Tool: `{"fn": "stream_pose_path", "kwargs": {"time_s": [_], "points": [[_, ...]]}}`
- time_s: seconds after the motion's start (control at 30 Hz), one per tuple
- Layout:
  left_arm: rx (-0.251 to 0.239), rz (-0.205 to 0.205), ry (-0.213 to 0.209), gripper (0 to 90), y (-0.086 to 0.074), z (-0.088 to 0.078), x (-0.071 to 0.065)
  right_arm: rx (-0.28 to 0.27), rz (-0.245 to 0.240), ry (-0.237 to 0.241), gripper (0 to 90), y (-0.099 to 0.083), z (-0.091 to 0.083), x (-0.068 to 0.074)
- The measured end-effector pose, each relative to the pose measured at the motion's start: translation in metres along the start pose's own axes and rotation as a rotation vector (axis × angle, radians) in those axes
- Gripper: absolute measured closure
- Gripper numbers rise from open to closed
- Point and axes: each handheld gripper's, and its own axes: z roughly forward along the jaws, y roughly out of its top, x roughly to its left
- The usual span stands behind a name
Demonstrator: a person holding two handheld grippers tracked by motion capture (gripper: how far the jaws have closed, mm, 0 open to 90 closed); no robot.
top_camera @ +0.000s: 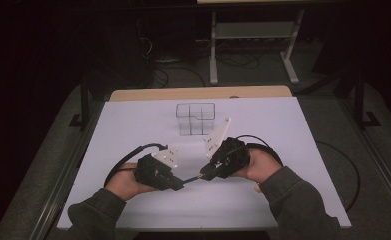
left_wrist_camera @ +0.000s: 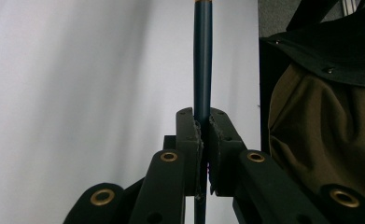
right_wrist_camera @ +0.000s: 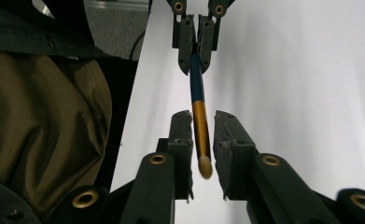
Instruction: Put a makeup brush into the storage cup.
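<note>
The white worktop [top_camera: 263, 200] spreads under everything, with a strip of bare wood along its far edge and dark floor around it. Toward its far middle stands a clear box with compartments [top_camera: 196, 118], well apart from both hands.

Nearer the person, two forearms in olive sleeves [top_camera: 295, 200] come in from the bottom of the high view, and the hands hold the two tools nose to nose above the middle of the worktop.

The left gripper [top_camera: 179, 183] sits at the left, its black body topped by a pale plate. In the left gripper view its jaws are pressed tight on the dark blue handle of a make-up brush [left_wrist_camera: 202, 60], which runs straight away from them. The right gripper view looks back at the same clamp [right_wrist_camera: 196, 58].

The right gripper [top_camera: 204, 174] faces it from the right. In the right gripper view its jaws [right_wrist_camera: 201, 135] stand a little apart on either side of the brush's gold ferrule [right_wrist_camera: 200, 128], with a gap showing on both sides, so the pads do not press on it. The pale bristle tip [right_wrist_camera: 205, 167] hangs between them, blurred.

The brush is thus off the worktop, bridging the two tools, carried by the left one alone.
</note>
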Motion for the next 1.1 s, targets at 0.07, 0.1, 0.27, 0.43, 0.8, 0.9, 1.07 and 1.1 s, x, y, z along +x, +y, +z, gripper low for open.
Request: {"fn": "stream_pose_path", "kwargs": {"time_s": [0.07,0.1,0.27,0.43,0.8,0.9,1.07,1.1], "points": [[0.001,0.005,0.0,84.1,0.0,0.0,0.0,-0.014,0.014,0.004,72.5,-0.003,-0.001,0.0],[-0.006,0.005,0.002,84.1,0.0,-0.001,0.0,-0.019,0.009,0.002,72.4,-0.005,-0.001,-0.001],[-0.009,0.005,0.0,84.1,0.0,-0.001,0.001,-0.048,0.027,0.005,73.6,-0.01,-0.002,0.0],[-0.009,0.009,-0.002,84.1,0.001,0.0,0.001,-0.06,0.018,0.016,81.9,-0.009,-0.003,0.0],[0.005,0.013,-0.012,82.1,0.003,0.004,-0.001,-0.023,0.003,0.035,83.4,-0.007,-0.002,-0.001],[0.008,0.011,-0.01,77.9,0.003,0.005,-0.001,0.003,0.007,0.04,83.4,-0.004,-0.002,0.001],[0.013,0.005,-0.005,77.9,0.004,0.006,0.0,0.052,-0.01,0.037,83.4,0.003,-0.005,0.001],[0.016,0.009,-0.005,78.0,0.004,0.006,0.001,0.065,-0.009,0.036,83.5,0.004,-0.006,0.001]]}}
